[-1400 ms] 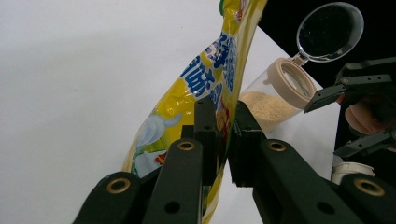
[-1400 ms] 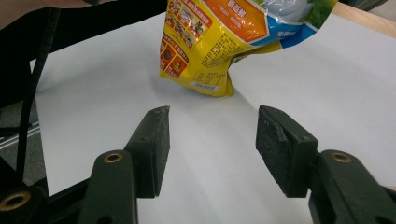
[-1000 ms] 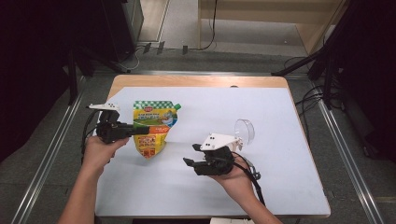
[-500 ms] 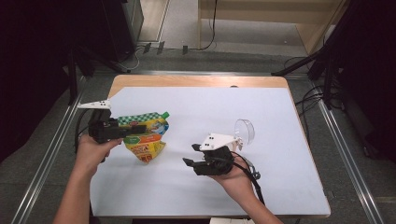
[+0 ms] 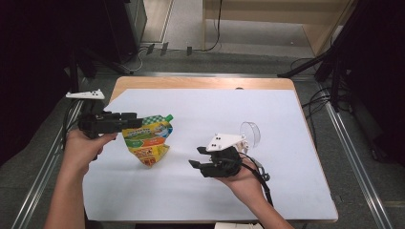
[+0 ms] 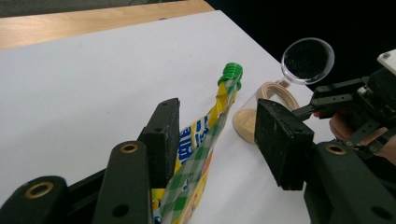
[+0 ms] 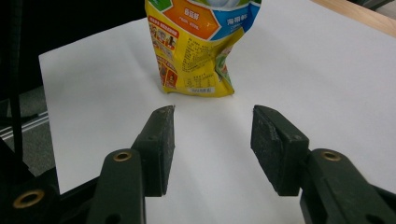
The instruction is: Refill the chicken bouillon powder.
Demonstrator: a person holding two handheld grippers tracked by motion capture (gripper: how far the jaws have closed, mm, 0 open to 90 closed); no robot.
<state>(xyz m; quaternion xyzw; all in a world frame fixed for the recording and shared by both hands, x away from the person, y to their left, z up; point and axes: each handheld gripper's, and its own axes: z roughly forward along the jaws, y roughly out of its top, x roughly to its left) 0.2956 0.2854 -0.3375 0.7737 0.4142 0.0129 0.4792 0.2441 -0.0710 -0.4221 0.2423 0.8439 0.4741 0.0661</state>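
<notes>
In the right gripper view the pouch [image 7: 198, 46] is cut off by the top edge, so its spout is out of sight. In the left gripper view its lower part runs off the bottom edge behind the left gripper [image 6: 215, 140]. The print on it is too small to read. In the high view the right gripper [image 5: 203, 164] partly hides the clear jar [image 5: 249, 133].

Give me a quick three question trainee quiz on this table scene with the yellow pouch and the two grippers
1. What colour is the cap on the pouch?
2. True or false: the right gripper holds the pouch.
3. Which lies beside the right gripper in the high view: A) the clear jar, B) a spoon, C) a plate?

Key: 1. Green. 2. False; its jaws stand open and empty above the white sheet. 3. A.
</notes>
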